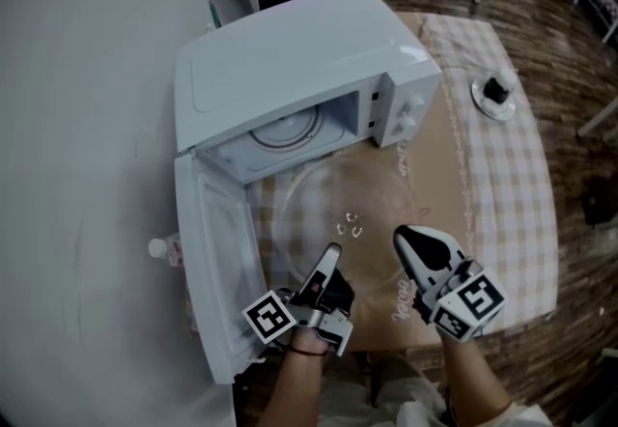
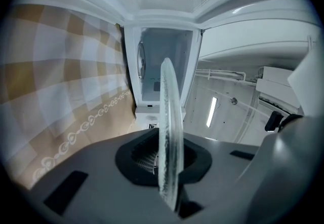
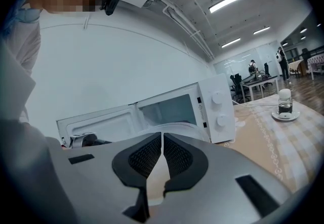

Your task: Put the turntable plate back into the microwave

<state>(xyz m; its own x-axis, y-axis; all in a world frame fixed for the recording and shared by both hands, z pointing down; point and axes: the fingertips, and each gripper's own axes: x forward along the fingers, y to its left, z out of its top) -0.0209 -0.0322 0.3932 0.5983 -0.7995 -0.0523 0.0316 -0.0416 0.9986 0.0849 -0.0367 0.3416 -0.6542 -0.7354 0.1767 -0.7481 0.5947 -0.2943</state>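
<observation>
My left gripper (image 1: pixel 332 251) is clamped on the glass turntable plate's (image 1: pixel 319 191) near rim. My right gripper (image 1: pixel 401 236), jaws together and empty, sits at its right edge, near the open microwave (image 1: pixel 290 77).

Straight ahead of the left gripper (image 1: pixel 332 251) the microwave's cavity (image 1: pixel 343 113) stands open, with only a round ring (image 1: pixel 282 130) on its floor. The open door (image 1: pixel 217 251) walls off the space just to that gripper's left, and the control panel (image 1: pixel 406 111) blocks the way ahead of the right gripper (image 1: pixel 401 239). Rightward of it the table (image 1: pixel 502 203) is passable, with a saucer (image 1: pixel 494 97) well apart.
</observation>
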